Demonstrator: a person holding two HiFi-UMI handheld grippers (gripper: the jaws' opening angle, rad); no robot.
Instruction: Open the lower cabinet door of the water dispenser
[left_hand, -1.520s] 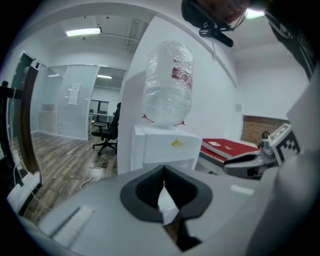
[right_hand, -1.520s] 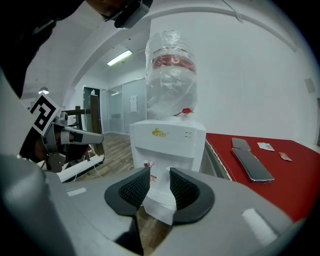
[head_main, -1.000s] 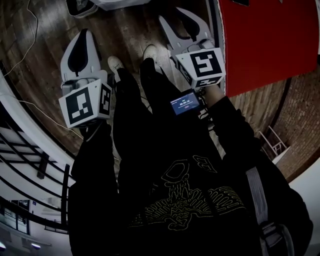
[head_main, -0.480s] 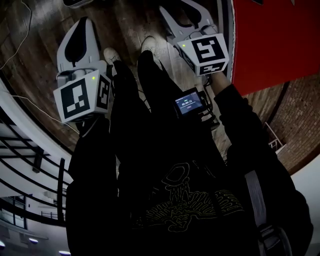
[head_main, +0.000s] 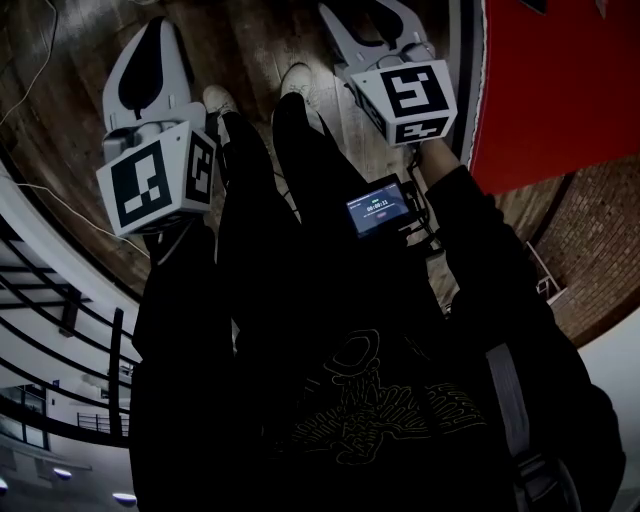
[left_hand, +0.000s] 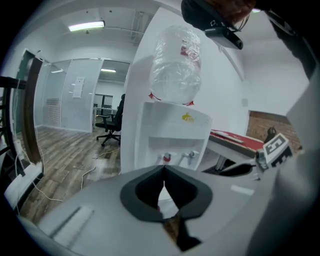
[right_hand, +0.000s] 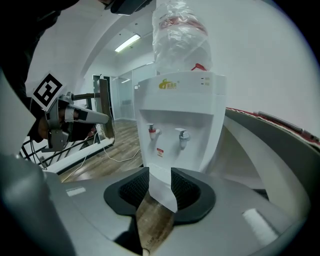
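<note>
The white water dispenser (left_hand: 172, 135) (right_hand: 180, 125) stands ahead of both grippers, with a clear bottle (left_hand: 175, 65) on top and a red and a grey tap (right_hand: 154, 133). Its lower cabinet door is mostly hidden behind the gripper bodies; only a strip of the lower front (right_hand: 161, 189) shows between the right jaws. My left gripper (left_hand: 163, 168) (head_main: 160, 22) is shut, tips touching, nothing in it. Its jaws apart, my right gripper (right_hand: 160, 181) (head_main: 365, 12) is open and empty. Both are short of the dispenser and touch nothing.
A red-topped table (head_main: 560, 80) (left_hand: 235, 139) stands right of the dispenser. The person's shoes (head_main: 218, 98) stand on the wood floor between the grippers. Cables (right_hand: 107, 152) trail on the floor at left, with a railing (head_main: 70, 310) and an office chair (left_hand: 112, 120) beyond.
Both grippers have sunk toward the floor, sliding toward the top of the head view. Their jaws look the same as before.
</note>
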